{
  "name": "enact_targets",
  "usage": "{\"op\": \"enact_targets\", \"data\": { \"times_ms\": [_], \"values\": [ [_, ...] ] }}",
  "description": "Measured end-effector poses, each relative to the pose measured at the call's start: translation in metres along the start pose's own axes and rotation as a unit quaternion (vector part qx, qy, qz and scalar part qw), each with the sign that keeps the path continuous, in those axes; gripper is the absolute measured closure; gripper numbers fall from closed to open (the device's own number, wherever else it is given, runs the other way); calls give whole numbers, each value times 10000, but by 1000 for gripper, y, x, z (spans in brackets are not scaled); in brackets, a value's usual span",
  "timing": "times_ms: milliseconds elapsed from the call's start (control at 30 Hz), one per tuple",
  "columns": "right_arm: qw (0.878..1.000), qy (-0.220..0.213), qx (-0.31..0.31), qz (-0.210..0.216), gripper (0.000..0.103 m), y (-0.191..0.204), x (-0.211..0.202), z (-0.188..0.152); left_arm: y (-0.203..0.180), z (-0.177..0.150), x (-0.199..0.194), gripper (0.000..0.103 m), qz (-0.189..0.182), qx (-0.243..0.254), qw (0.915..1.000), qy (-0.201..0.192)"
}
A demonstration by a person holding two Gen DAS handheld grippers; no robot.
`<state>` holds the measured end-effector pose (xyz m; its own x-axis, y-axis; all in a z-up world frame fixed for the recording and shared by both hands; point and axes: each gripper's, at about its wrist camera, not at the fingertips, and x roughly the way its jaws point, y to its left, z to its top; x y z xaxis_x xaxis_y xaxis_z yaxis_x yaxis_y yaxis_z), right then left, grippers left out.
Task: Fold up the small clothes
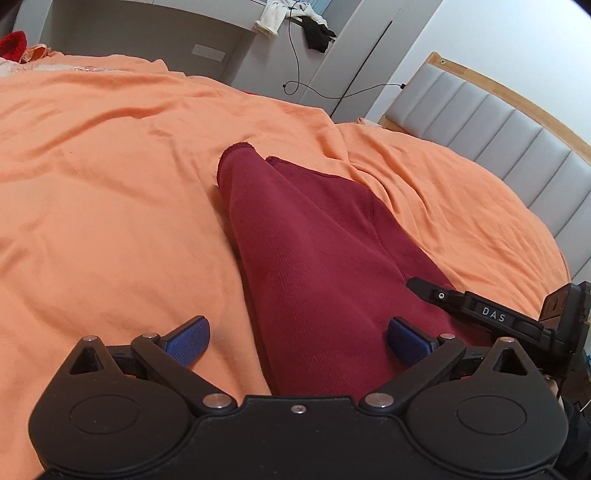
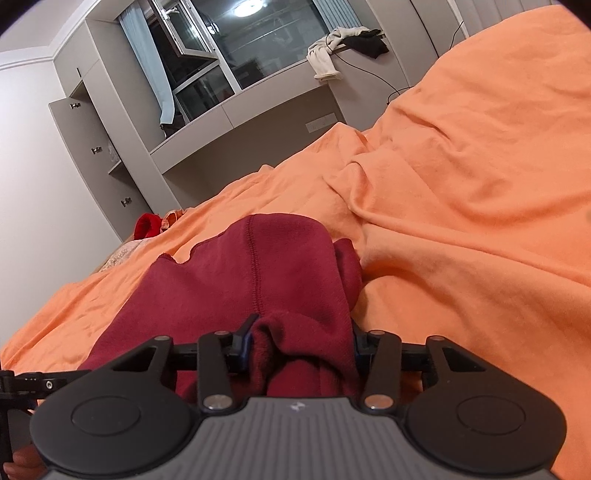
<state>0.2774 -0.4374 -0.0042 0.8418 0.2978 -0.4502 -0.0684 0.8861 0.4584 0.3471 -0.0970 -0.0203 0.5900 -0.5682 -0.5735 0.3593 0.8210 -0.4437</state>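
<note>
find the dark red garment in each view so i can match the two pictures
Left wrist view: the dark red garment runs from bottom centre up to mid-frame on the orange sheet, between the open pads of the left hand-held gripper.
Right wrist view: it fills lower centre, bunched between the pads of the right hand-held gripper.
Shared landmark: the white cloth draped off the grey ledge.

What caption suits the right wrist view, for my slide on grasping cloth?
Right gripper shut on a bunched fold of the maroon garment lying on the orange bedsheet.
</note>
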Motion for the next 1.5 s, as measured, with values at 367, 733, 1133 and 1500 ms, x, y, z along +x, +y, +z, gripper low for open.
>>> {"op": "enact_targets", "data": {
  "times_ms": [367,733,1133,1500],
  "values": [
    [9998,-187,17,2,66,5,-5,-1,1,10,13,3,150,-326,9993,-33],
    [9901,-791,-1137,-222,76,51,-19,1,-13,12,8,75,287,-248,9990,-234],
    [9690,-1372,-2052,131,78,135,9,26,-35,41,-61,79,1307,1180,9670,-1842],
    [9670,-1069,-2277,415,77,201,119,26,39,66,-62,77,2396,1008,9478,-1847]
  ]
}}
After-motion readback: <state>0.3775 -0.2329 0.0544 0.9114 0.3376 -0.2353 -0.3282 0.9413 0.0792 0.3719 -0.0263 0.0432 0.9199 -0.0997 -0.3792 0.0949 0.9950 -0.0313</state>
